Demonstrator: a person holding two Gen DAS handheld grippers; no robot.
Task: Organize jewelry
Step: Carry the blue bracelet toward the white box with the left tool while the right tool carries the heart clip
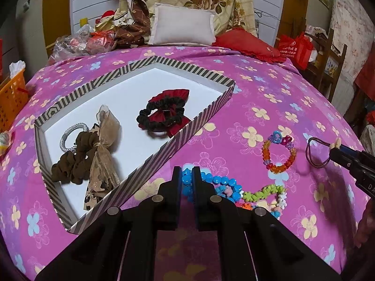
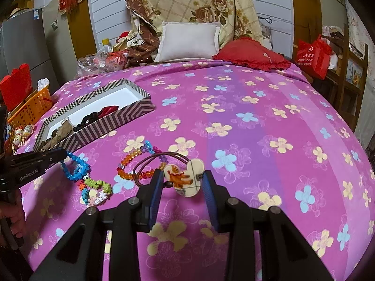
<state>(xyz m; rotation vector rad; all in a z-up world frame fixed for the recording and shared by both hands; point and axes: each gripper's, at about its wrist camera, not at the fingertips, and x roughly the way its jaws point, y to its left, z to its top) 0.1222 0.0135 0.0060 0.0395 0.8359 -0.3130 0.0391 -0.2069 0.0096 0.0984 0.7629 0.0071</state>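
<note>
My left gripper (image 1: 187,178) is shut on a blue bead bracelet (image 1: 222,183) lying on the pink bedspread, just right of the striped box (image 1: 201,119). The box holds a red-and-black scrunchie (image 1: 164,112), a brown scrunchie with a gauze bow (image 1: 79,161) and a silver hair tie (image 1: 70,133). My right gripper (image 2: 181,175) is shut on the cream cartoon charm (image 2: 182,178) of a brown hair tie (image 2: 150,164), held just above the bed. An orange bead bracelet (image 1: 279,154) and a green-and-white bracelet (image 1: 269,193) lie between the grippers.
The bed's pink flowered cover (image 2: 257,128) stretches right and back. A white pillow (image 2: 188,41) and a red cushion (image 2: 253,53) lie at the head. An orange basket (image 1: 11,96) stands off the left edge, a red bag (image 2: 314,56) at the far right.
</note>
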